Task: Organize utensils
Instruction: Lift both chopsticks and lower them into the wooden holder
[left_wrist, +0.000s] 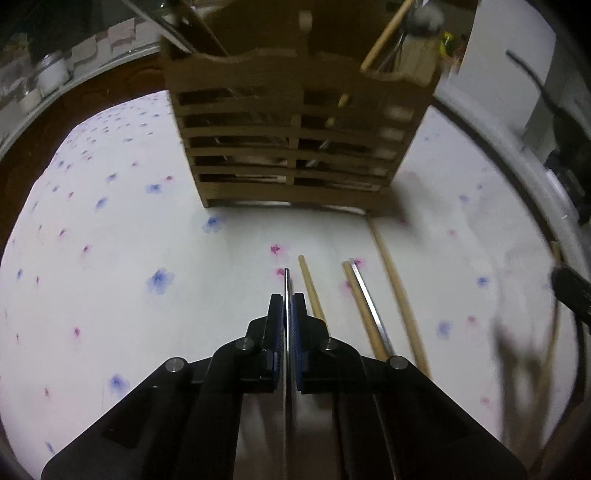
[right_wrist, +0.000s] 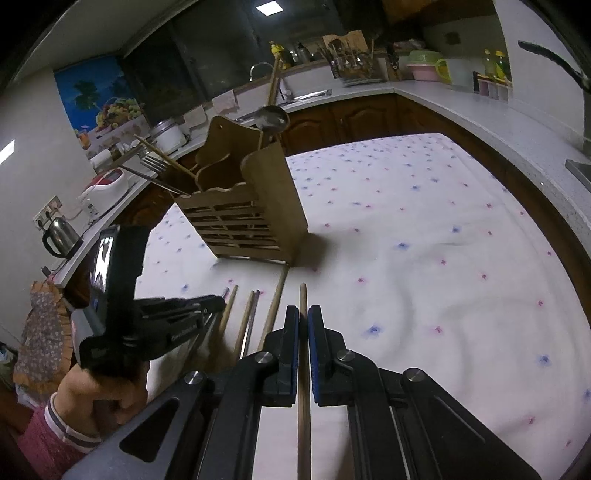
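Note:
A slatted wooden utensil holder stands on the flowered cloth; it also shows in the right wrist view, with forks, chopsticks and a ladle in it. My left gripper is shut on a metal chopstick, held just above the cloth in front of the holder. My right gripper is shut on a wooden chopstick. Loose wooden chopsticks and a metal chopstick lie on the cloth right of my left gripper. The left gripper shows at the left of the right wrist view.
The white flowered tablecloth covers the table. Kitchen counters surround it, with a kettle, a rice cooker, a dish rack and bowls. A person's hand holds the left gripper.

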